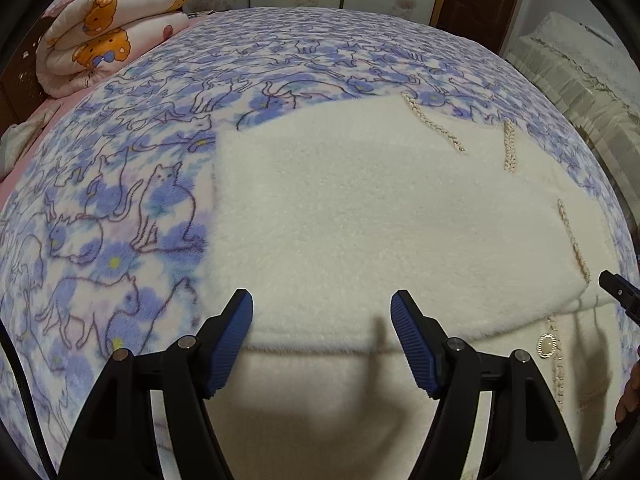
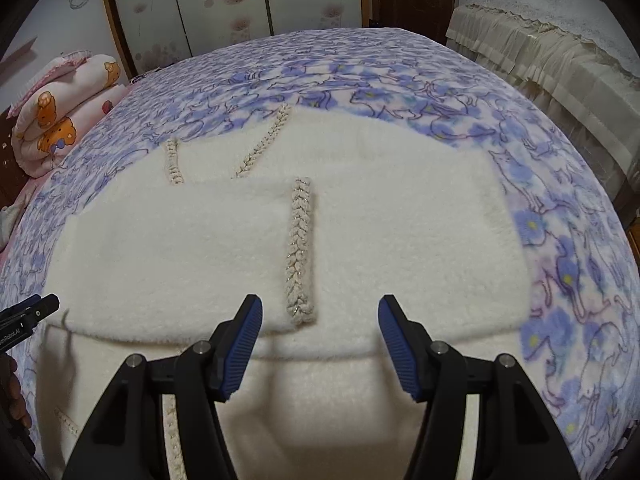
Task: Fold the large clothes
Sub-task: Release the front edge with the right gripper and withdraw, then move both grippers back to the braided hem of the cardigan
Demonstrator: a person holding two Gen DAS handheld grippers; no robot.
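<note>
A fluffy cream garment (image 1: 360, 220) (image 2: 192, 256) with braided trim strips (image 2: 299, 248) lies partly folded on a bed; its upper layer ends in a folded edge near both grippers. A gold-rimmed button (image 1: 546, 346) shows on the lower layer in the left wrist view. My left gripper (image 1: 322, 316) hangs open just above the folded edge, with nothing between its blue pads (image 1: 232, 340). My right gripper (image 2: 320, 320) is open too, over the fold beside the end of a braid. Each gripper's tip shows at the edge of the other's view, the right (image 1: 618, 294) and the left (image 2: 38, 312).
The bed wears a blue-and-white cat-print blanket (image 1: 120, 208) (image 2: 568, 248). A rolled pink bear-print quilt (image 1: 108, 28) (image 2: 60, 116) sits at the far left corner. A lace-covered piece of furniture (image 2: 560, 48) stands to the right; wardrobe doors and a brown door line the far wall.
</note>
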